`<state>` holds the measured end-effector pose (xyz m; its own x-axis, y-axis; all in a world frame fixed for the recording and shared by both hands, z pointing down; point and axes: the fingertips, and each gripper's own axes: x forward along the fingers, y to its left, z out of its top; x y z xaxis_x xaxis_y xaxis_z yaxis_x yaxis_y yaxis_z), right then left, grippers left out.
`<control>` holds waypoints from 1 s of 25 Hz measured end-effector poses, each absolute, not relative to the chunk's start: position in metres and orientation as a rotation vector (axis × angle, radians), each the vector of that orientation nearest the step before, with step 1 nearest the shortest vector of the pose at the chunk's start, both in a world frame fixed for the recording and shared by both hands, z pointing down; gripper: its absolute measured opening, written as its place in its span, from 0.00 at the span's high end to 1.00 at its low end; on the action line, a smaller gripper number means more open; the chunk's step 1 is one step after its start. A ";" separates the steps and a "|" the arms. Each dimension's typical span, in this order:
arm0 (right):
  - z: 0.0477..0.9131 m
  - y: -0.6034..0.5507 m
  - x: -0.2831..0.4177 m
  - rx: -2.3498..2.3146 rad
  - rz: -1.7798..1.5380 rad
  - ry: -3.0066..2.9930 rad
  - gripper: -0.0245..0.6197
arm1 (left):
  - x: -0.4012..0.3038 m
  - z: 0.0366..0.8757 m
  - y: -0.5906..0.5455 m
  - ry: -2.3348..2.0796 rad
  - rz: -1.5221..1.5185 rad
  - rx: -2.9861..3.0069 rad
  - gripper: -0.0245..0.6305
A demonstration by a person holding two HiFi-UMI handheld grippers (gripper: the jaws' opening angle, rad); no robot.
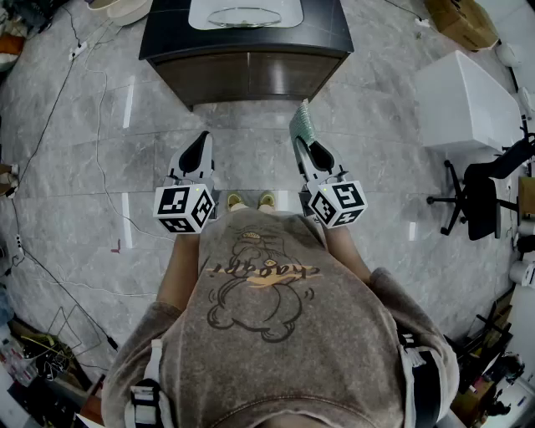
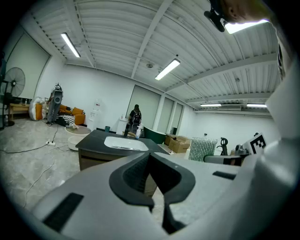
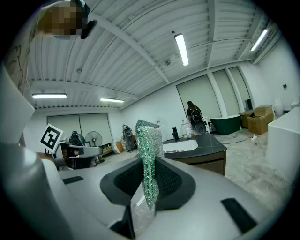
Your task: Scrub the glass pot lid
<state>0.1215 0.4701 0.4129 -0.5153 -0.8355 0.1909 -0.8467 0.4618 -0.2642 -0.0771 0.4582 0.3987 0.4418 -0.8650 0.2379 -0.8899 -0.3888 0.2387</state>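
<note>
The glass pot lid (image 1: 244,15) lies in a white sink basin (image 1: 201,17) on a dark counter (image 1: 163,38) ahead of me. My right gripper (image 1: 303,144) is shut on a green scrub sponge (image 1: 303,124), which stands upright between the pads (image 3: 149,159). My left gripper (image 1: 201,140) is held beside it at about the same height, jaws shut with nothing between them (image 2: 150,161). Both grippers hang over the grey floor, short of the counter's front edge. In the left gripper view the sponge (image 2: 204,149) shows at the right.
A white cabinet (image 1: 464,100) and a black office chair (image 1: 481,196) stand at the right. Cables (image 1: 75,92) trail over the floor at the left. A person (image 2: 135,117) stands behind the counter, beside a dark green tub (image 3: 229,124).
</note>
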 end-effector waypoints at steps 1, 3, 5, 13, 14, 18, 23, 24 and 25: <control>0.413 0.468 0.120 1.535 0.515 -2.657 0.83 | -0.078 0.399 0.456 -1.496 0.106 2.375 0.95; 0.413 0.464 0.117 1.552 0.524 -2.661 0.83 | -0.080 0.399 0.453 -1.490 0.106 2.385 0.95; 0.413 0.460 0.115 1.570 0.537 -2.667 0.83 | -0.082 0.400 0.449 -1.485 0.104 2.391 0.95; 0.420 0.457 0.112 1.613 0.524 -2.621 0.83 | -0.094 0.408 0.437 -1.438 0.107 2.432 0.95; 0.422 0.456 0.111 1.623 0.519 -2.615 0.83 | -0.097 0.411 0.435 -1.435 0.106 2.433 0.95; 0.426 0.453 0.111 1.653 0.511 -2.587 0.83 | -0.104 0.412 0.425 -1.425 0.091 2.437 0.95; 0.426 0.439 0.109 1.679 0.499 -2.572 0.83 | -0.109 0.413 0.409 -1.399 0.091 2.443 0.95; 0.426 0.434 0.107 1.681 0.500 -2.573 0.83 | -0.111 0.413 0.404 -1.400 0.091 2.443 0.95; 0.428 0.427 0.105 1.680 0.502 -2.573 0.83 | -0.112 0.413 0.398 -1.402 0.091 2.443 0.95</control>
<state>0.1055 0.4271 0.4276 -0.4175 -0.8872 0.1965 -0.8960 0.3660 -0.2513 -0.1123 0.3981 0.4135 0.5158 -0.8300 0.2123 -0.8504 -0.4660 0.2442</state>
